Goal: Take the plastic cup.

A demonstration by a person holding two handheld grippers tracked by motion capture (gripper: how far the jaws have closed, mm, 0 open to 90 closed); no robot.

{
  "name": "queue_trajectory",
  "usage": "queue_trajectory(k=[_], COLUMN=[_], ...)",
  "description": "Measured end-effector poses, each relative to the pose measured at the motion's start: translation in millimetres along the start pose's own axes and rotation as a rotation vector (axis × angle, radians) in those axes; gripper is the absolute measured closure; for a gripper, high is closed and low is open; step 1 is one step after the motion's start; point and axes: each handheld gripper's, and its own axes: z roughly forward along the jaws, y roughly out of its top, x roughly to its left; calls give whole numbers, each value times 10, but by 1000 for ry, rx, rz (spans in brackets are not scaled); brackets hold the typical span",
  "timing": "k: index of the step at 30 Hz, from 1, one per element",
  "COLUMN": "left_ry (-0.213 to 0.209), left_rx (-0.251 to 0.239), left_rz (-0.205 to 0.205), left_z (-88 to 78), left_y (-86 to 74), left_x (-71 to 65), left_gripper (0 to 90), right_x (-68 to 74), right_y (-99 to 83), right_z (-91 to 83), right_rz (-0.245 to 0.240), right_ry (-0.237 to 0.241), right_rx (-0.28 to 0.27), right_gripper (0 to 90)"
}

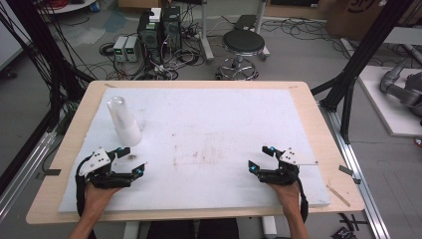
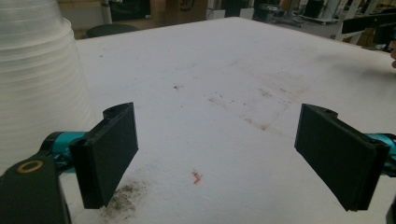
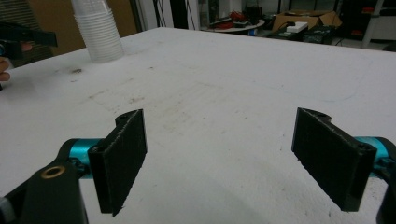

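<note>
**Risk at the cup stack: tipping before the grasp**

The white foam board (image 1: pixel 209 144) covers the wooden table (image 1: pixel 64 164), stained near its middle. Taking the stack of clear plastic cups (image 1: pixel 122 121) as your landmark: it stands upside down and upright toward the board's far left. Your left gripper (image 1: pixel 130 162) rests just in front of the stack, jaws spread wide and holding nothing; in the left gripper view the stack (image 2: pixel 37 84) looms beside the left-hand jaw. Your right gripper (image 1: pixel 262 159) lies well to the stack's right, likewise spread and empty. The stack is tall, light and likely top-heavy: a sideways brush from that near jaw could topple it, and a hard pinch could crush the thin walls. A dark smudge (image 2: pixel 122 198) lies just before the stack.
</note>
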Motion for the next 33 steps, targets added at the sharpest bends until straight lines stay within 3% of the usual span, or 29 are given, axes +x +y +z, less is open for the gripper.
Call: queue_trajectory(k=[19,24,29,33], left_ry=[-18,-36,-46,-48], left_rx=[-8,-6,-35,-62], left_rz=[2,-24,-30,-8], left_z=[-11,-26,-122,-268], left_y=[-3,7,82,190], left_x=[4,38,67,125], left_gripper=[132,131,130,130], right_x=[-4,-3,-3,-6], right_y=[5,10,13,13], right_z=[12,30,38,44], right_rz=[2,2,4,3], right_ry=[0,-3,-3,-7], right_rx=[14,31,38,40], right_gripper=[178,178,178,178])
